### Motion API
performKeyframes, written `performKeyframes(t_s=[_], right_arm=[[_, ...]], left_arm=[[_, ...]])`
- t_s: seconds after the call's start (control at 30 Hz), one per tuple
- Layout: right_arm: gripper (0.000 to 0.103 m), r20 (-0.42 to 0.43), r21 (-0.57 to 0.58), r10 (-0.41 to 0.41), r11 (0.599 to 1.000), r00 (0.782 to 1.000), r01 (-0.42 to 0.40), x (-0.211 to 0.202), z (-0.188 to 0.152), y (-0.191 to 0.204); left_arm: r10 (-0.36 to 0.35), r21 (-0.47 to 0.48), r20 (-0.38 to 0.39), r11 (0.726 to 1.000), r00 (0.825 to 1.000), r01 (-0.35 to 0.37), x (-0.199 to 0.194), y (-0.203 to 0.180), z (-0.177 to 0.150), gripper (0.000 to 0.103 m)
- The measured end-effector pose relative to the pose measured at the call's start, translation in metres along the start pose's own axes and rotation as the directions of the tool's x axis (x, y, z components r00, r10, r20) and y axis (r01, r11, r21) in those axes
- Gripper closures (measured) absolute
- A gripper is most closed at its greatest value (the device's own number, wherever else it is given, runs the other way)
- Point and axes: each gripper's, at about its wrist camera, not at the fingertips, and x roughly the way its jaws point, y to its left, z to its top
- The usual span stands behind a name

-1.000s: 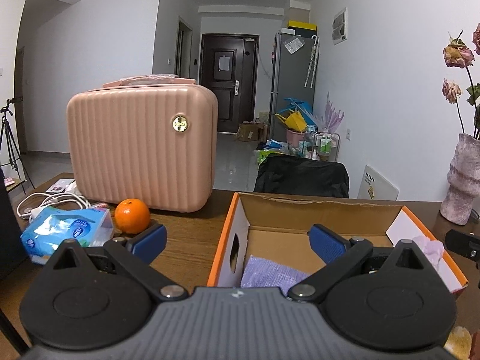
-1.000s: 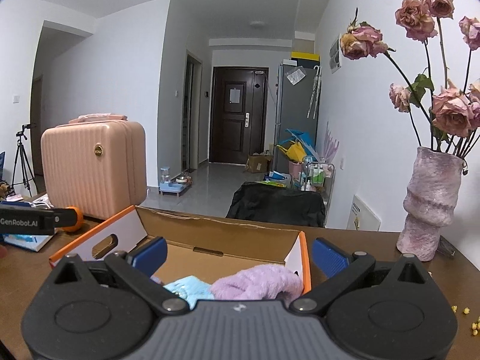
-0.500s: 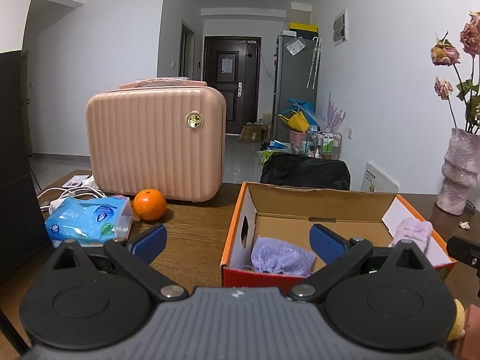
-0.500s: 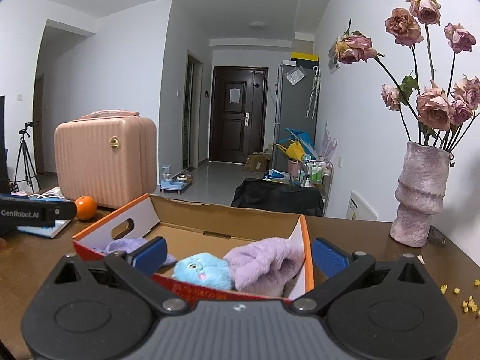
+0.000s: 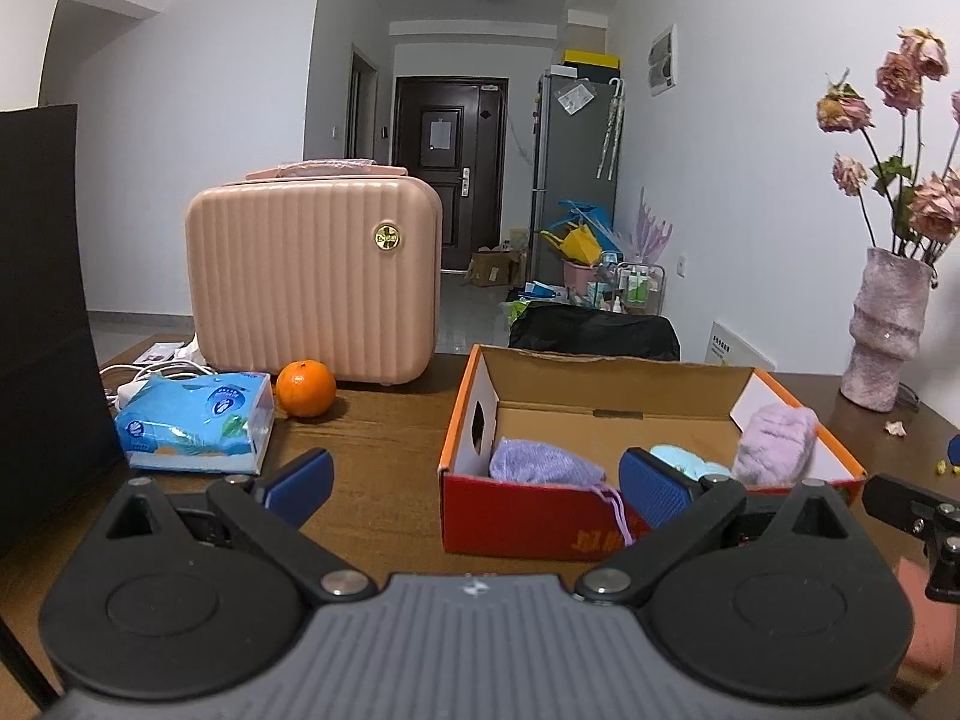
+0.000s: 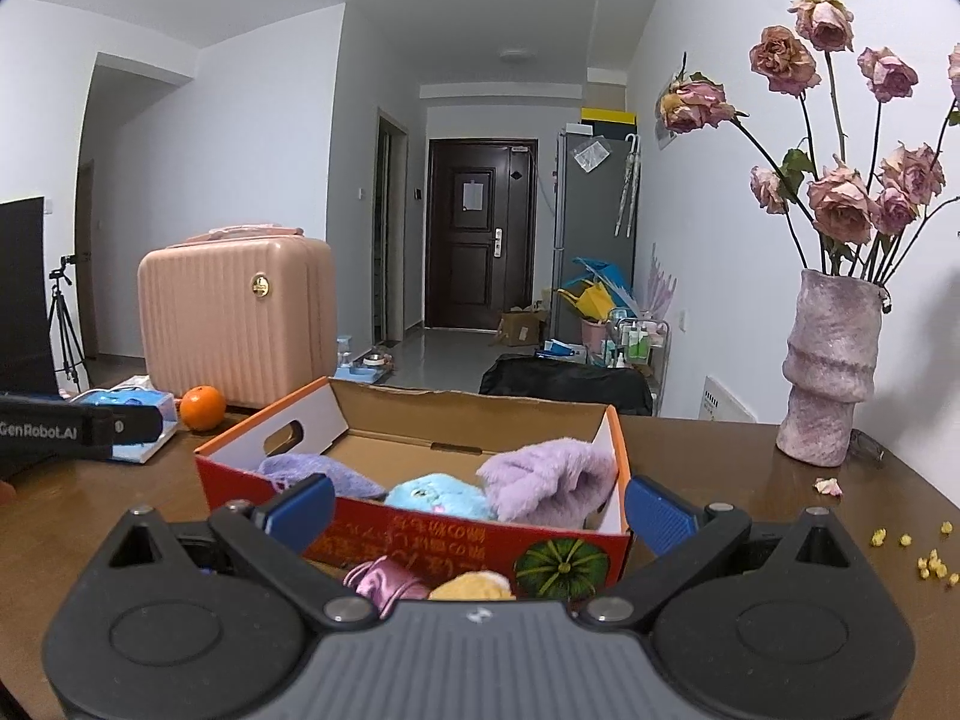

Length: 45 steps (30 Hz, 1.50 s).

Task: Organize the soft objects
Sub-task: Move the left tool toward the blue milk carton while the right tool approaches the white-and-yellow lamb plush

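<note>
An orange-rimmed cardboard box (image 5: 468, 468) (image 6: 570, 546) stands on the brown table. Inside lie a lilac knitted pouch (image 5: 543, 463) (image 6: 324, 471), a light blue plush (image 6: 435, 495) (image 5: 678, 457) and a fluffy purple piece (image 6: 549, 480) (image 5: 774, 441). A pink satin item (image 6: 384, 579) and a yellow plush (image 6: 474, 587) lie on the table just before my right gripper (image 6: 477, 510), which is open and empty, in front of the box. My left gripper (image 5: 474, 483) is open and empty, near the box's front left corner.
A pink ribbed case (image 5: 315, 276) stands at the back left, with an orange (image 5: 305, 388) and a blue tissue pack (image 5: 195, 423) before it. A vase of dried roses (image 6: 831, 366) stands at the right. Yellow crumbs (image 6: 930, 561) dot the table's right side. A black panel (image 5: 42, 312) rises at far left.
Both grippers have drawn back from the box, which now sits farther away and shows its front wall. The pink and yellow items have come into the right wrist view.
</note>
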Motion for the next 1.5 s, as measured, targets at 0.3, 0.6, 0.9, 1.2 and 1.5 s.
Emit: performKeyframes(t_s=[0.3, 0.6, 0.9, 1.2, 1.5], right_arm=[[0.000, -0.010, 0.013, 0.004, 1.000, 1.000, -0.003, -0.021, -0.017, 0.006], [0.000, -0.026, 0.023, 0.021, 1.000, 0.999, -0.020, -0.035, -0.028, 0.010], [0.000, -0.047, 0.015, 0.019, 1.000, 0.999, -0.018, -0.039, -0.036, 0.015], [0.000, -0.074, -0.001, 0.011, 1.000, 0.997, -0.012, -0.036, -0.041, 0.020], [0.001, -0.175, -0.047, -0.004, 0.999, 0.985, -0.004, -0.010, -0.046, 0.022]], left_arm=[[-0.011, 0.017, -0.008, 1.000, 1.000, 0.011, -0.025, 0.002, -0.019, 0.000], [-0.016, 0.028, -0.020, 0.999, 1.000, 0.016, -0.041, 0.004, -0.035, 0.000], [-0.020, 0.030, -0.030, 0.999, 0.999, 0.021, -0.050, 0.009, -0.045, 0.000], [-0.029, 0.016, -0.037, 0.999, 0.999, 0.029, -0.052, 0.015, -0.048, 0.000], [-0.035, 0.011, -0.061, 0.999, 0.998, 0.036, -0.046, 0.019, -0.050, 0.000]])
